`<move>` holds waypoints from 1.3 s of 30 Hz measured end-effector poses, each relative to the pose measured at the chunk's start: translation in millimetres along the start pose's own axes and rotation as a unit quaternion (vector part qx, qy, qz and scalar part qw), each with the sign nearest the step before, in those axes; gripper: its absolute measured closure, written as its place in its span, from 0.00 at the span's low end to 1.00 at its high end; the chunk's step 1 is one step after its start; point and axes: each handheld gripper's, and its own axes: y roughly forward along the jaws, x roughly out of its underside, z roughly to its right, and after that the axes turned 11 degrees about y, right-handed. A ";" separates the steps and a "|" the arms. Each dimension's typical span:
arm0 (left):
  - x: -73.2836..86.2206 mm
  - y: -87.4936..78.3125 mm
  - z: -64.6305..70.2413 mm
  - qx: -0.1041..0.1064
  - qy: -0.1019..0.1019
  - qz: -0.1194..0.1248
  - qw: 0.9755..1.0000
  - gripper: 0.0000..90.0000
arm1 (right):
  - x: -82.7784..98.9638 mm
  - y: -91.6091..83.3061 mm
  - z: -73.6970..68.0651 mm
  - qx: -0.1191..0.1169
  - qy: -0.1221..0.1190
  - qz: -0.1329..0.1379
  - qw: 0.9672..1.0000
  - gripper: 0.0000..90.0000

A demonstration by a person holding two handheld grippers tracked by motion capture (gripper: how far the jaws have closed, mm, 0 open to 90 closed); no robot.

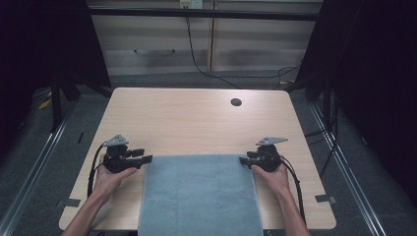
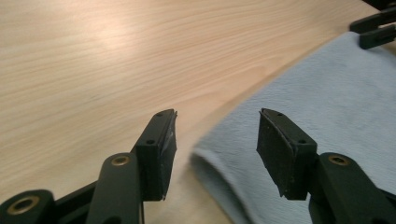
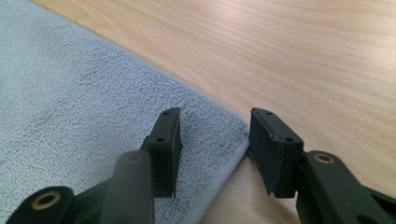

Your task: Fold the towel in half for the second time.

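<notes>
Fingers (image 2: pixel 161 149) of the left gripper (image 2: pixel 215 154) stand spread apart, the near left corner of a grey-blue towel (image 2: pixel 327 116) lying on the desk (image 2: pixel 93 70) between them, neither pad pressing on the cloth. In the right gripper view, the right gripper (image 3: pixel 212 151) likewise has its fingers (image 3: pixel 273 154) spread, straddling the towel's (image 3: pixel 84 102) other far corner; one finger sits over the terry cloth, the other over bare wood (image 3: pixel 303 56), and the corner lies flat between them, unpinched.

From the high view, the towel (image 1: pixel 199 196) lies flat on the near half of the light wooden desk (image 1: pixel 196 118), its near end running past the desk's front edge. A person's two hands come in from below, the left hand (image 1: pixel 110 177) holding the left gripper (image 1: pixel 146 160) at the towel's far left corner and the right hand (image 1: pixel 273 177) holding the right gripper (image 1: pixel 244 160) at its far right corner, the two pointing inward at each other. A round cable hole (image 1: pixel 236 102) sits in the desk's far right part, well apart from the towel. Black cables trail from both grippers along the forearms.
</notes>
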 end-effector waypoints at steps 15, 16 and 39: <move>7.6 30.7 2.5 0.052 0.024 -0.028 0.998 0.90 | -7.6 7.5 4.9 -0.023 0.011 0.002 1.000 0.91; 6.6 29.6 1.1 0.053 0.018 -0.024 0.998 0.93 | -8.6 5.9 5.9 -0.027 0.015 0.003 1.000 0.93; -123.3 -5.7 -28.9 0.005 0.018 0.111 0.994 0.95 | -129.1 -71.3 -5.7 -0.014 0.003 0.156 0.988 0.96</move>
